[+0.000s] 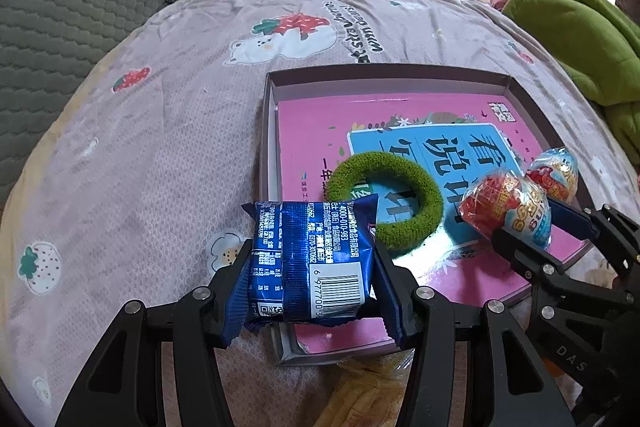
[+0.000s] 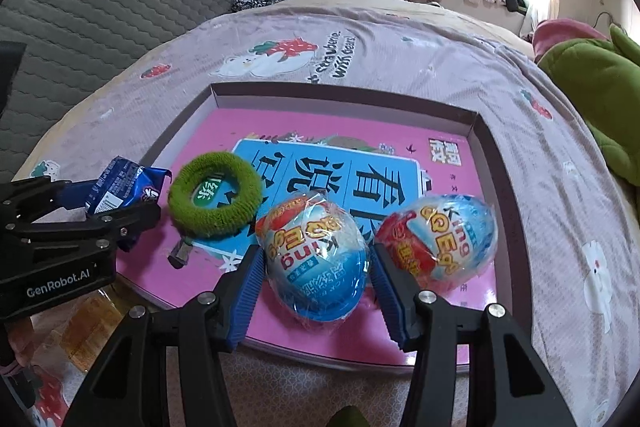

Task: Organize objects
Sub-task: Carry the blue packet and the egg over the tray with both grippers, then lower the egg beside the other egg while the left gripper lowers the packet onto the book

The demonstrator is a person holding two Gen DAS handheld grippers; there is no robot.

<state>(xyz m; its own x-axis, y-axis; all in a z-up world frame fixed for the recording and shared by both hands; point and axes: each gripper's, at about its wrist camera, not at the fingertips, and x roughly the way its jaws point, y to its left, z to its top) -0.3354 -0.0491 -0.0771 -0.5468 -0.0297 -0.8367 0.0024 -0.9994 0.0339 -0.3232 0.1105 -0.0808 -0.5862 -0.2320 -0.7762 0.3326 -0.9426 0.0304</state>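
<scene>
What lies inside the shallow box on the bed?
The shallow box holds a pink book, a green fuzzy ring and a wrapped toy egg. The book covers the box floor beneath it.

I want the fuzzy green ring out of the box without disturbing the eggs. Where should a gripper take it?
Grip the fuzzy green fabric ring across its band on the left arc, one finger through the hole, coming from above. It lies flat on the pink book, and that side faces away from the wrapped plastic toy eggs.
</scene>
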